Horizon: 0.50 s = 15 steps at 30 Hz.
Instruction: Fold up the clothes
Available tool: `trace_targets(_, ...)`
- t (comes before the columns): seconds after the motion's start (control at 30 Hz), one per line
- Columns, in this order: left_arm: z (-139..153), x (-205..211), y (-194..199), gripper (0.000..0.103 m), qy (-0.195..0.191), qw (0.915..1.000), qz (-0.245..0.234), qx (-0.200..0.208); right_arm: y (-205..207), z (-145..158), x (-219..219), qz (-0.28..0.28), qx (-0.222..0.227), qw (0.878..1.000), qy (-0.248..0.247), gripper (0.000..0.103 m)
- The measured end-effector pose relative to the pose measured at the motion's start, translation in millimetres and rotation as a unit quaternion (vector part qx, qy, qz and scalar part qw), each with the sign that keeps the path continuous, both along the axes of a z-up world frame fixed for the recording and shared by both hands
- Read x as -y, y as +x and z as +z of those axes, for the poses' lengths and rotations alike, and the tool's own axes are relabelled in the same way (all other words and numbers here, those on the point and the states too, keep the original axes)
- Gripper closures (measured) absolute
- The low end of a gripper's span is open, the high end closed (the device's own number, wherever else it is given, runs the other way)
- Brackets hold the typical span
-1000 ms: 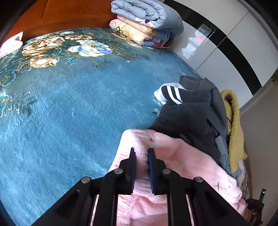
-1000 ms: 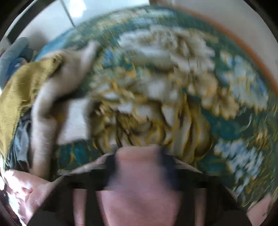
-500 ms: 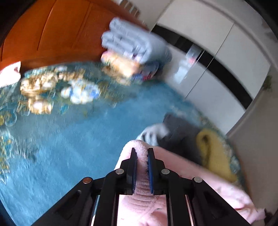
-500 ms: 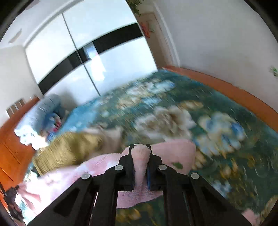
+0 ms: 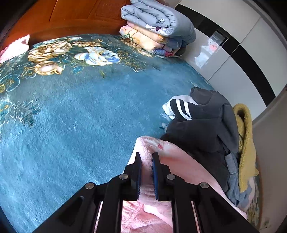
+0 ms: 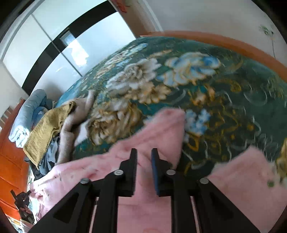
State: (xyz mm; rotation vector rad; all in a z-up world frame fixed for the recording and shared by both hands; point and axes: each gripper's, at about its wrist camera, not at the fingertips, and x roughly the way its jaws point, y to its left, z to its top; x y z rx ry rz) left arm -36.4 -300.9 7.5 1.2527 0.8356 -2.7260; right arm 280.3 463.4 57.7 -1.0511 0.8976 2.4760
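A: Left wrist view first. The left gripper is pinching a fold of the pink fleece garment, pads pressed into the fabric on both sides.

B: And where does that garment lie?

A: Draped over the near edge of the bed, on the blue floral bedspread. Just beyond it sits a heap of dark clothes with a black-and-white striped piece poking out, and a mustard-yellow knit hangs at the bed's right edge.

B: Anything at the far end?

A: Folded quilts stacked in the far corner against the orange wooden headboard, with a white wardrobe alongside.

B: Over to the right wrist view.

A: The right gripper has just been opening; its jaws stand apart, pink fleece garment lying beneath and between them, and the pads do not appear to press it. The picture is a bit blurred.

B: The rest of that view?

A: The fleece spreads across the bedspread, one flap reaching the big flower pattern. The mustard-yellow knit and a beige garment sit at the bed's left edge.
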Motion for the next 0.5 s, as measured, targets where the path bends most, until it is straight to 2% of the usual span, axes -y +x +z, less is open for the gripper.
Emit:
trace_targets(0.03,0,-1,0,0.091,0.001,1.0,0.0,0.001,-8,-1,-1,0.004,0.006,1.0,-0.008,0.054)
trace_targets(0.07,0,-3,0,0.091,0.002,1.0,-0.001,0.002,-18,-3,-2,0.01,0.014,1.0,-0.021,0.042)
trace_targets(0.13,1,-5,0,0.091,0.003,1.0,-0.001,0.003,-43,-11,0,0.036,0.036,0.998,-0.039,0.042)
trace_targets(0.23,3,-6,-1,0.091,0.005,1.0,-0.001,0.001,-75,-21,20,0.071,0.088,0.994,0.001,0.042)
trace_targets(0.33,8,-7,-5,0.091,0.002,1.0,-0.001,0.0,-87,-34,27,0.074,0.141,0.987,0.034,0.042)
trace_targets(0.4,12,-9,-8,0.091,-0.006,1.0,-0.001,-0.002,-90,-39,22,0.066,0.163,0.984,0.035,0.058)
trace_targets(0.43,14,-10,-10,0.091,-0.009,1.0,-0.001,-0.002,-91,-39,17,0.061,0.17,0.983,0.031,0.089)
trace_targets(0.47,16,-11,-11,0.092,-0.013,0.9999,-0.001,-0.003,-93,-34,12,0.059,0.169,0.983,0.031,0.095)
trace_targets(0.5,22,-12,-12,0.093,-0.016,0.9998,-0.001,-0.01,-93,-22,6,0.059,0.154,0.986,0.028,0.095)
